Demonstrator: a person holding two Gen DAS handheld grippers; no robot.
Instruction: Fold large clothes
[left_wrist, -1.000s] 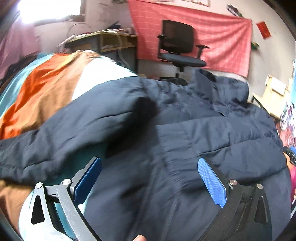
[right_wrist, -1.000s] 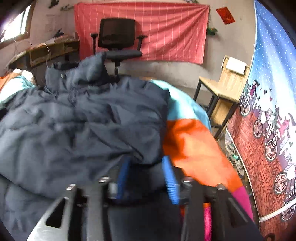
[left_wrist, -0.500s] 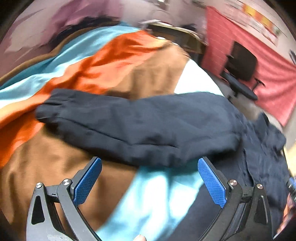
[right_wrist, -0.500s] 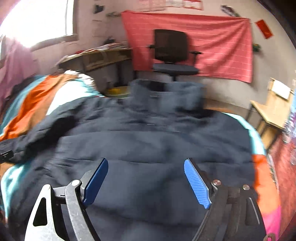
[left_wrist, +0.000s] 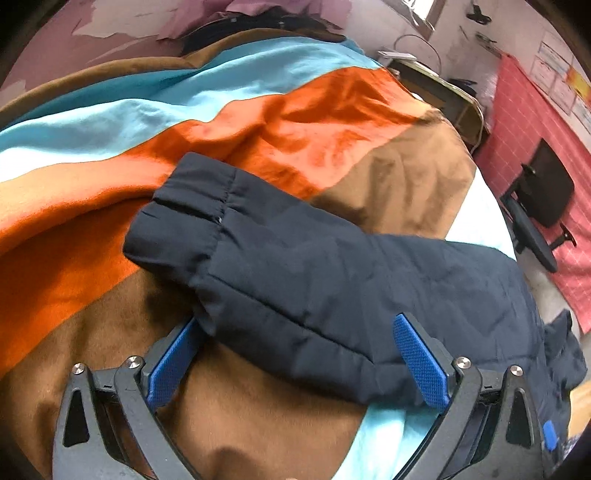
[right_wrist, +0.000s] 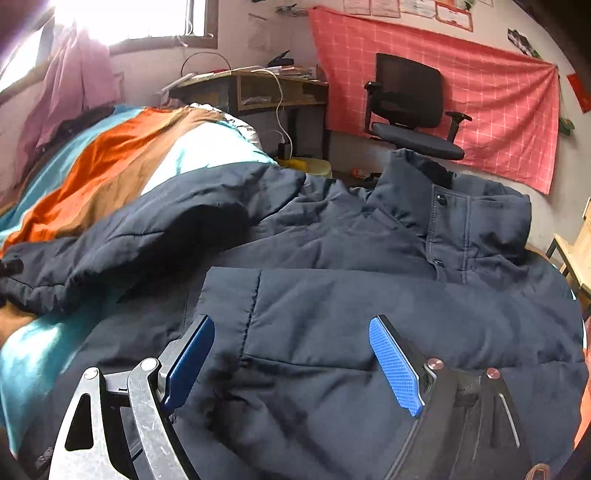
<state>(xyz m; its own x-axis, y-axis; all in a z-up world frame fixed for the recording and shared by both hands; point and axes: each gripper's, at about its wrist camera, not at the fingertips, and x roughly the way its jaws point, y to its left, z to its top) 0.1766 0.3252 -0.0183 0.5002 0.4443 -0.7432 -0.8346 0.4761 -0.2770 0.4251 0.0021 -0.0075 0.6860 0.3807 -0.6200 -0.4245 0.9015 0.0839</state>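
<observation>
A large navy padded jacket lies on a striped bedspread. In the left wrist view its sleeve stretches out flat, cuff to the upper left. My left gripper is open, its blue pads either side of the sleeve's near edge, holding nothing. In the right wrist view one sleeve lies folded across the jacket's front, the collar stands behind it, and the other sleeve runs off to the left. My right gripper is open just above the folded sleeve.
The bedspread has orange, brown, turquoise and white stripes. A black office chair stands before a red cloth on the wall. A cluttered wooden desk stands under the window. A wooden chair is at the right edge.
My left gripper swung from the jacket body out to the left sleeve and closed in on it. My right gripper let go of the jacket fabric, opened, and now hovers over the folded sleeve.
</observation>
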